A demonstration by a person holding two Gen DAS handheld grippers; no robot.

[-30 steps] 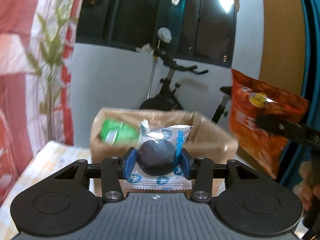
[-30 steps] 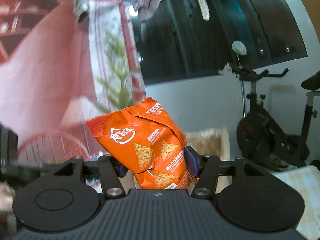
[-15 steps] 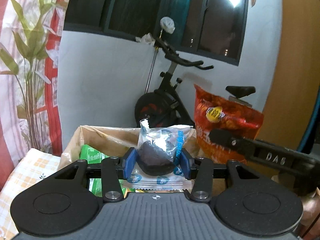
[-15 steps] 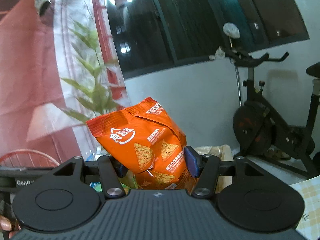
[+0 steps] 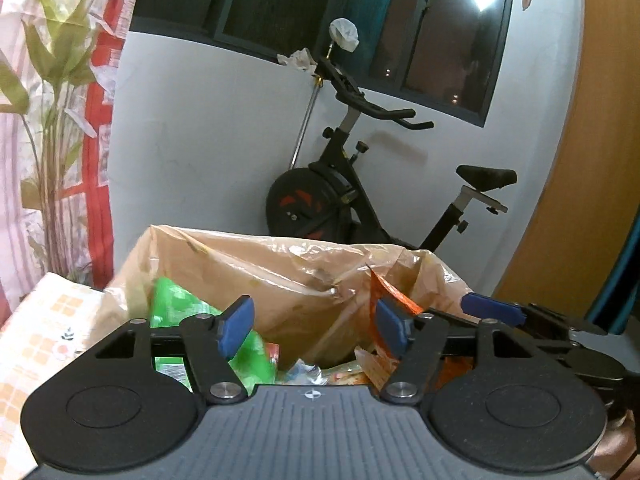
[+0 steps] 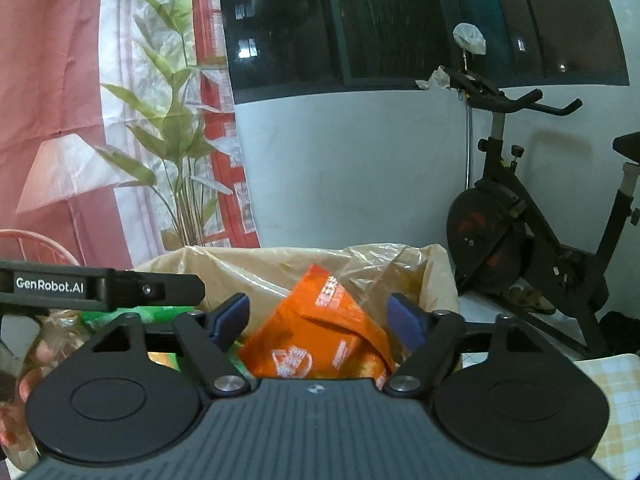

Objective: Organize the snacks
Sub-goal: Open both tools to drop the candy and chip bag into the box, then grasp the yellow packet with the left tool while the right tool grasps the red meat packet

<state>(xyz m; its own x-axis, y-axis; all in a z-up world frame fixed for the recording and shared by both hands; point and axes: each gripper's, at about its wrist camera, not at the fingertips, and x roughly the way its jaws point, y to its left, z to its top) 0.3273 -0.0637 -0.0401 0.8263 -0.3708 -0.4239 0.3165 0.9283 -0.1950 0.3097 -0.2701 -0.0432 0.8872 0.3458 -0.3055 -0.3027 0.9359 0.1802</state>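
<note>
Both my grippers hang over the bag (image 5: 280, 264), jaws just spread apart and empty. Left gripper (image 5: 316, 326) has nothing between its pads (its wrapped snack isn't visible now). Right gripper (image 6: 320, 318): the chips (image 6: 320, 336) lie just below and ahead, inside the bag, long axis tilted up-right; right is nearer them.

Green packet (image 5: 176, 312) blurred, half behind tongs; orange bag (image 6: 320, 340) bottom hidden; bike seat (image 6: 628, 144) cropped.

Black grippers (image 5: 316, 326), blue-padded jaws, silver screws, white "GenRobot.AI" lettering (image 6: 50, 285)
</note>
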